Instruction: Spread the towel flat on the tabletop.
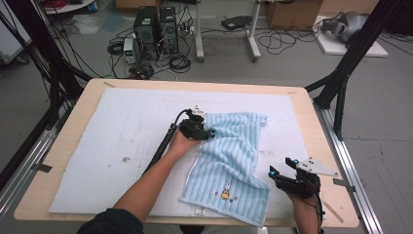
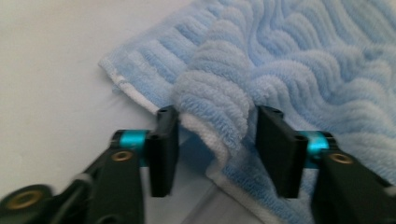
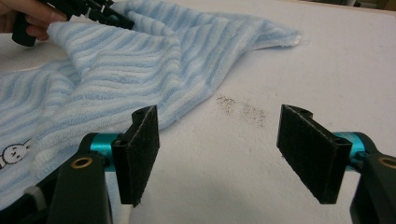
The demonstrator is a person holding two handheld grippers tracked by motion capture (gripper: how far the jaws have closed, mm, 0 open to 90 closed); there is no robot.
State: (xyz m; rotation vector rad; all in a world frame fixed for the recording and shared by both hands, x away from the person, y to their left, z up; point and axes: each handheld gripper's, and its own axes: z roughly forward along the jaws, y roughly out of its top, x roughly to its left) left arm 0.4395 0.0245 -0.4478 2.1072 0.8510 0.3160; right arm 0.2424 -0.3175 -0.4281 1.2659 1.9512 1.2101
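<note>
**Towel gathered for spreading or folding**

The pale mat (image 1: 122,126) bears the blue striped towel (image 1: 234,156), rumpled at centre-right. The left gripper (image 2: 212,140) straddles a raised ridge near its far-left corner, jaws not yet clamped, likely to pinch it. The right gripper (image 3: 217,154) waits wide apart, holding nothing, beside the towel's right edge.

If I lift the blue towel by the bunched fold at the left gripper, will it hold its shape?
Probably not. The towel already lies rumpled, so it should drape limply. Its ribbed terry pile bulges between the left gripper jaws, suggesting good grip. Likely light, but it may drag across the mat.
</note>
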